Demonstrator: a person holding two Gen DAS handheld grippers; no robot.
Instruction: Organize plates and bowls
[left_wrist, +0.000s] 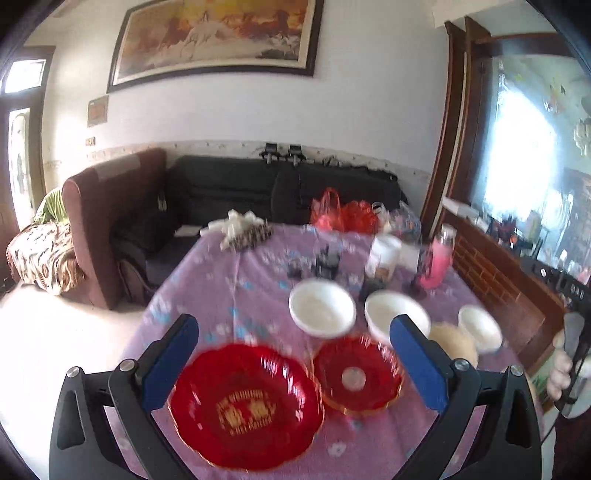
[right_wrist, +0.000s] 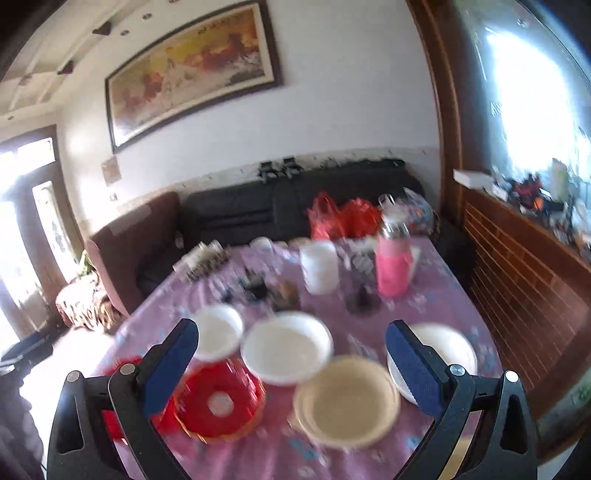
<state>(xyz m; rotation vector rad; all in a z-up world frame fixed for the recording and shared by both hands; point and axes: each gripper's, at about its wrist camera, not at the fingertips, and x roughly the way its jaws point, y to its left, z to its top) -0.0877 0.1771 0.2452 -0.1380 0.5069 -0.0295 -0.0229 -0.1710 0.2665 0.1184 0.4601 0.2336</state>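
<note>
Red plates (left_wrist: 245, 406), white bowls (left_wrist: 322, 308), floral purple tablecloth (left_wrist: 236, 280)

Table: purple flowered cloth (left_wrist: 229, 280).
Near edge: two red plates (left_wrist: 245, 408) (left_wrist: 357, 374), beige bowl (right_wrist: 347, 400).
Middle: three white bowls (left_wrist: 322, 308) (left_wrist: 391, 314) (left_wrist: 479, 326).
Far side: pink bottle (right_wrist: 393, 264), white jar (right_wrist: 319, 267), red bags (left_wrist: 341, 214).

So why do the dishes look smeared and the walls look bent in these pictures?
Left wrist view: motion blur softens the large red plate and white bowls; the fisheye lens curves the walls. Right wrist view: heavier blur on the beige bowl and pink bottle; window glare washes out the upper right corner.
</note>
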